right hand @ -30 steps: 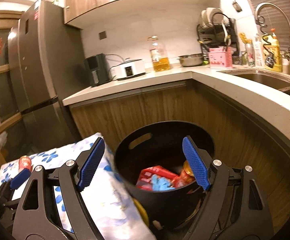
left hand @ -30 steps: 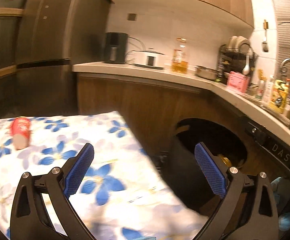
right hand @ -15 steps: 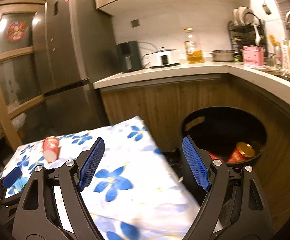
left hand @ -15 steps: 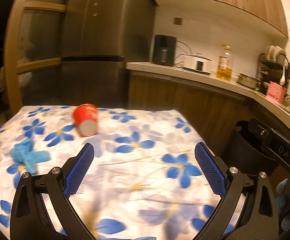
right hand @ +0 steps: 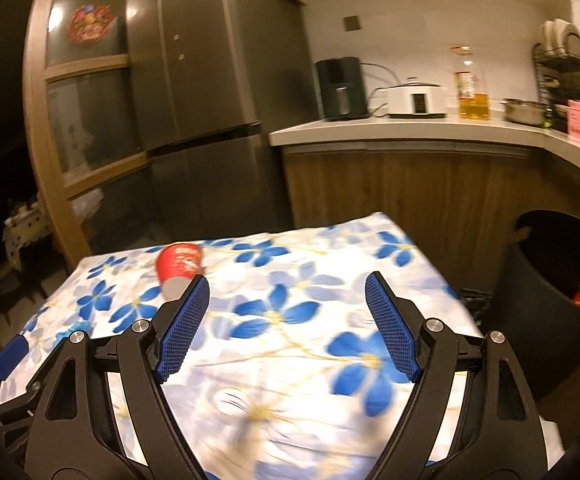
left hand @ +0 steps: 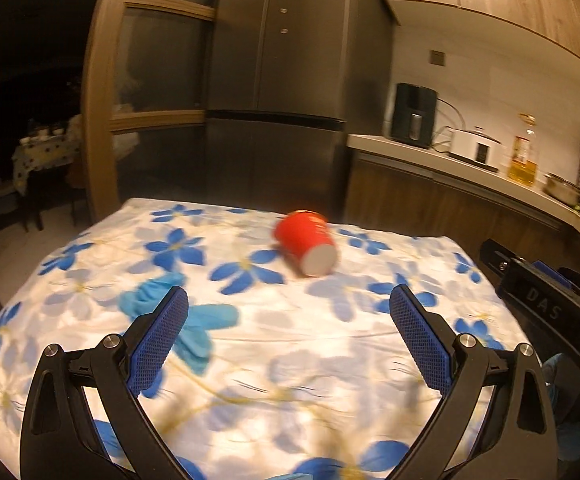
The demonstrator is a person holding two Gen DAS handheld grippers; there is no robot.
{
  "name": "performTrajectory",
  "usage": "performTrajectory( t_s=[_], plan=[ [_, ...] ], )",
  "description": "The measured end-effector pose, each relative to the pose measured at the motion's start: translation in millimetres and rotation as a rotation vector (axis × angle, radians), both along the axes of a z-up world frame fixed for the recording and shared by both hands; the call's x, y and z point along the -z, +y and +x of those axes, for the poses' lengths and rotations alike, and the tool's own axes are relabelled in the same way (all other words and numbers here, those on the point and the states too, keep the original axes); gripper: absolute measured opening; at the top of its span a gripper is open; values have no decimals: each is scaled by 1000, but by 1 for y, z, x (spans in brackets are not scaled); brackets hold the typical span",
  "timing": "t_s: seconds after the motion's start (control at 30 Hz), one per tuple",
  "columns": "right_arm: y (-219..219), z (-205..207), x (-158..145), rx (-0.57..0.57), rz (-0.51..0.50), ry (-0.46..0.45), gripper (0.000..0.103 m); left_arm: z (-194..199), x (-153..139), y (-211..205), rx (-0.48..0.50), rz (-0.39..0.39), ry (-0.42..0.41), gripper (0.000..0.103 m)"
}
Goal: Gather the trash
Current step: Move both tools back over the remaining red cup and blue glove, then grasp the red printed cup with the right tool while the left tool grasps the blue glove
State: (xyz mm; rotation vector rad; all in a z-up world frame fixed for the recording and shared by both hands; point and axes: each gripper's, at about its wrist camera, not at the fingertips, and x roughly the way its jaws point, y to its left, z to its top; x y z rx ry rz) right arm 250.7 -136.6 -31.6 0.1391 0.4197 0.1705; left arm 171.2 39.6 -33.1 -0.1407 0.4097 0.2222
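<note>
Table (left hand: 330, 344) now ahead, bin (right hand: 546, 320) sidelined

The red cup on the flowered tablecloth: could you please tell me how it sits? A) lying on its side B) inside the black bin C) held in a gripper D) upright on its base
A: the red cup lies tipped over on the tablecloth, its round end facing the camera, clear of both open grippers.

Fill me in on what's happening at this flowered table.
A person is clearing trash with a handheld gripper in each hand. Both the left gripper and the right gripper hover over the flowered tablecloth with jaws open and nothing between them. A red paper cup lies on its side, and a crumpled blue glove lies nearer the left gripper. The black bin beside the table already holds some trash.
</note>
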Motion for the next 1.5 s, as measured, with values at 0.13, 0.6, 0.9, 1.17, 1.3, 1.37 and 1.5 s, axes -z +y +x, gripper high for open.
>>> performTrajectory(
  t_s=[0.13, 0.6, 0.9, 1.17, 1.3, 1.37, 1.5],
  plan=[
    [24, 18, 6, -36, 1, 12, 79, 1, 3, 23, -47, -10, 6, 96],
    [105, 92, 36, -148, -30, 99, 79, 22, 14, 66, -135, -43, 30, 96],
    [132, 136, 51, -170, 10, 186, 79, 31, 17, 83, -153, -56, 40, 96],
    [149, 159, 56, -175, -9, 226, 79, 37, 22, 97, -169, -91, 61, 96],
    [153, 165, 61, -190, -16, 253, 79, 38, 23, 100, -170, -104, 67, 96],
    [154, 167, 63, -197, -18, 265, 78, 38, 23, 100, -170, -104, 65, 96],
    [157, 170, 66, -203, -27, 284, 65, 38, 23, 101, -172, -107, 66, 96]
  ],
)
